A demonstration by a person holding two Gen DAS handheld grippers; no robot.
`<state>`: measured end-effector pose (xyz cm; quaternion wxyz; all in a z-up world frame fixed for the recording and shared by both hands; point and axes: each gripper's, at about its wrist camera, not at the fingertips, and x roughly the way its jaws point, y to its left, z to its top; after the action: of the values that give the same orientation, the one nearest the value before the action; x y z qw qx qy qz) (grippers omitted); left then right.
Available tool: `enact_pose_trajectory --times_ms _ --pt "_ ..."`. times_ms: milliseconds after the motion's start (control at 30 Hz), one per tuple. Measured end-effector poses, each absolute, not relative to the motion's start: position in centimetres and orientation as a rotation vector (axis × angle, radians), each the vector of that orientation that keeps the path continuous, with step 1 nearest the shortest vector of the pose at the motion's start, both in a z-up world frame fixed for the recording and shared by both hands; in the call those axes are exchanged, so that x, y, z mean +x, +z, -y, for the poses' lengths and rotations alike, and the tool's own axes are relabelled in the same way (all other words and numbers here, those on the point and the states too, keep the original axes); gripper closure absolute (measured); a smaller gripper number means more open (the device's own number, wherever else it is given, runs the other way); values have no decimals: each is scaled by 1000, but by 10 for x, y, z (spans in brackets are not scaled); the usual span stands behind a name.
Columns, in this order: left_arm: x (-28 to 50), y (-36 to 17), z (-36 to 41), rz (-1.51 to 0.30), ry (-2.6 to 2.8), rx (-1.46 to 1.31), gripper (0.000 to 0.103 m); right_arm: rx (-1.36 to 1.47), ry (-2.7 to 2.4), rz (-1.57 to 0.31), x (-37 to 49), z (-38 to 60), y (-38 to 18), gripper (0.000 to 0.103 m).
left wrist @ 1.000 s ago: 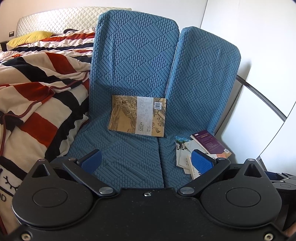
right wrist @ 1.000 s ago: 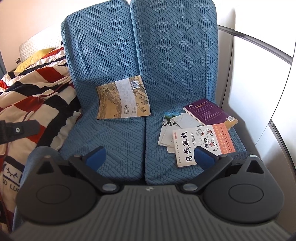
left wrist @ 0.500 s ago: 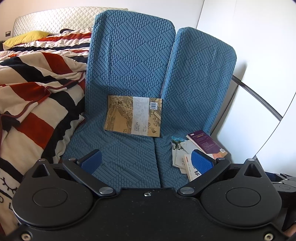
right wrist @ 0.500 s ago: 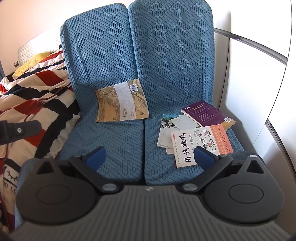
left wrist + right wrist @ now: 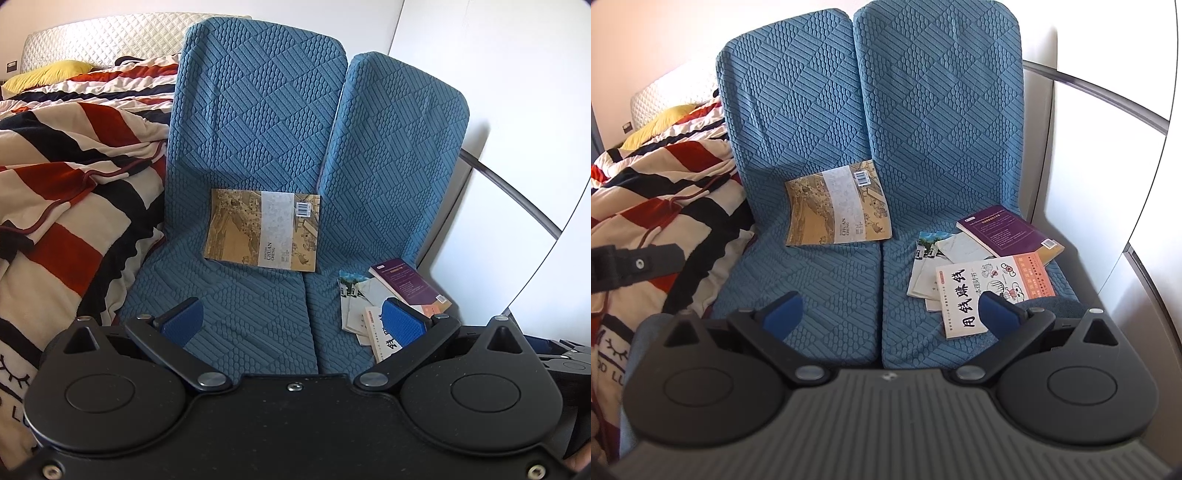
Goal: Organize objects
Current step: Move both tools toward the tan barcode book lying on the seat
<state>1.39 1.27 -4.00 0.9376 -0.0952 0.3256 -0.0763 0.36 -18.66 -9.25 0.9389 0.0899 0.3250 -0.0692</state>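
My left gripper (image 5: 291, 321) and right gripper (image 5: 890, 314) both hang spread and empty, so I should slide my right fingers flat under the white book (image 5: 993, 291) lying just ahead of them, pinching its near edge.

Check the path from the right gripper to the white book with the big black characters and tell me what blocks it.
Nothing visible blocks it. The right gripper is open and apart from the white book, which lies on top of the pile on the right seat cushion. Only bare cushion lies between them. The purple book sits behind it.
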Motion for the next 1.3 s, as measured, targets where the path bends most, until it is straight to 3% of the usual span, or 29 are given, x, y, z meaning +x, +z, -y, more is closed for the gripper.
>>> enact_pose_trajectory --times_ms 1300 --pt "74 -91 -16 -688 -158 -122 0 196 -134 -649 47 198 -143 0"
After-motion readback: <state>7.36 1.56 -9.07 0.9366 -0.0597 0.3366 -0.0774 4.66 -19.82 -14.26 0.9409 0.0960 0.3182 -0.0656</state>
